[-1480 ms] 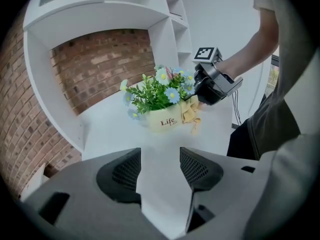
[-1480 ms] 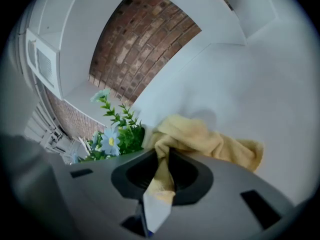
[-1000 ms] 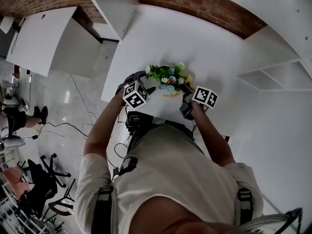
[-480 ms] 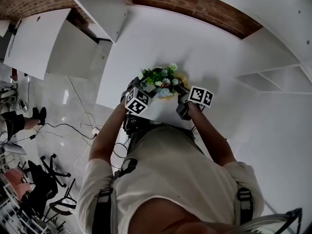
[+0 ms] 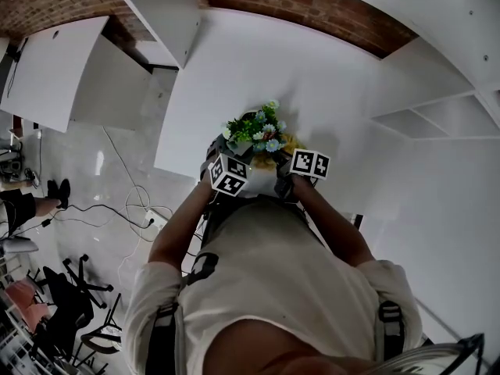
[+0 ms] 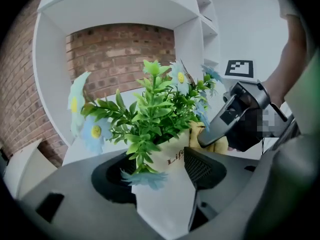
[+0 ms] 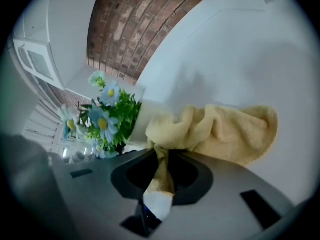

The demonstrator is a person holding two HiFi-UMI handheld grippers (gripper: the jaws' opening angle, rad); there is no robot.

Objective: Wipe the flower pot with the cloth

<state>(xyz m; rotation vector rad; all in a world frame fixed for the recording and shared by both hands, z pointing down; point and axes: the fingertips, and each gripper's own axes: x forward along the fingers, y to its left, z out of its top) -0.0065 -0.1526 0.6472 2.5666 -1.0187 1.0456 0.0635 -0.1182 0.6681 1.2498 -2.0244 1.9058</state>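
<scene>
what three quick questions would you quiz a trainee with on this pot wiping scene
1. True or false: the left gripper is shut on the flower pot.
2. What is the right gripper shut on? A) a yellow cloth B) a sponge C) a flower stem
3. Fill in: the far wall is made of ___.

Key: 1 true; 2 A; 3 brick.
</scene>
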